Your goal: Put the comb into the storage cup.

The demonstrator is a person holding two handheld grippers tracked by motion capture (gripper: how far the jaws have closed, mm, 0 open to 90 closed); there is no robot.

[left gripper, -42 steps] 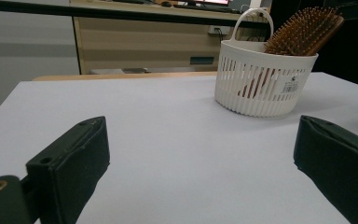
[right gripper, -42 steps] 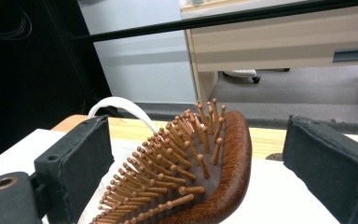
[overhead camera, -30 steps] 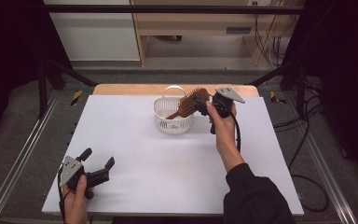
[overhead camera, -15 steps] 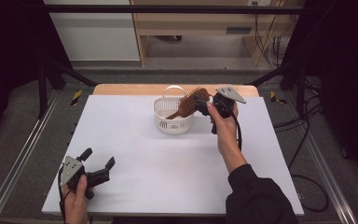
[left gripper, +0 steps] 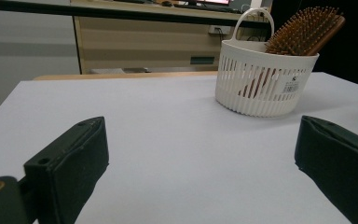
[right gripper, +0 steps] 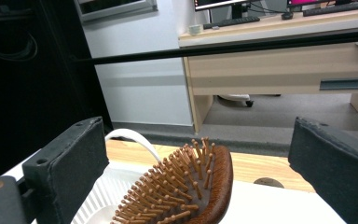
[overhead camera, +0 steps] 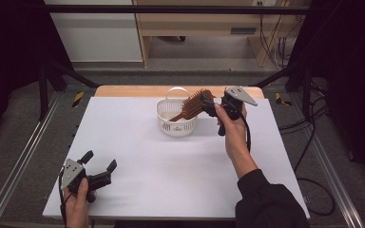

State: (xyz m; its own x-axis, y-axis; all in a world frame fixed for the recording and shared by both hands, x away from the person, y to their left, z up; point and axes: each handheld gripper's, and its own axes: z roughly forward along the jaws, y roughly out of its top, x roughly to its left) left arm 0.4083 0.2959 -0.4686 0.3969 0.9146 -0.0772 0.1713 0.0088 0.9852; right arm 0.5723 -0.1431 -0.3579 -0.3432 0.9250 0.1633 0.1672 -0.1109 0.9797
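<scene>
- Near the table's far edge, my right gripper [overhead camera: 208, 102] hovers with jaws spread wide around the wooden hairbrush [overhead camera: 193, 105], not touching it.
- Hairbrush stands tilted in the white basket [overhead camera: 177, 124], bristle head poking out.
- My left gripper [overhead camera: 100, 167], jaws spread and empty, sits well apart at the near left corner.

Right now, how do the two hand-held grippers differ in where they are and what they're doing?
The left hand-held gripper sits low at the near left corner of the table, with nothing between its jaws. The right hand-held gripper is raised at the far side, its jaws either side of the wooden hairbrush standing in the white basket. Both are open.
</scene>
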